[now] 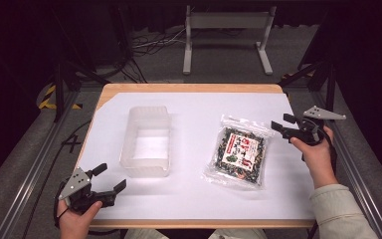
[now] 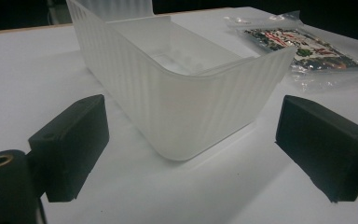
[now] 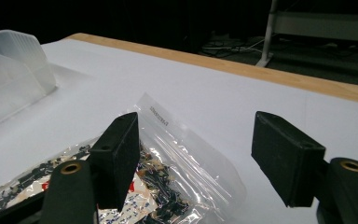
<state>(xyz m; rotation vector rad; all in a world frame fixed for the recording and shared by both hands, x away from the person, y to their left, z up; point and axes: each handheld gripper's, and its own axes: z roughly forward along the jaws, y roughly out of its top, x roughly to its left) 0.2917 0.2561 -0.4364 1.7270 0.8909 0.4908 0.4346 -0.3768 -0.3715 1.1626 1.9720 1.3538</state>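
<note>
White paper covers the wooden table (image 1: 189, 88), with dark floor, cables and a grey stand behind it. At the near left corner the left gripper (image 1: 110, 177) rests low in its hand, its 2 jaws spread and empty, aimed at the frosted plastic container (image 1: 146, 142). At the right edge the right gripper (image 1: 281, 122) is held level, jaws wide apart and gripping nothing, just beside the top corner of the clear snack packet (image 1: 239, 151), which lies flat right of the container; its red, white and green label is too small to read.

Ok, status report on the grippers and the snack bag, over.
Left gripper open, idle near the tub. Right gripper open at the bag top corner, no grip yet. Nothing in the way.
</note>
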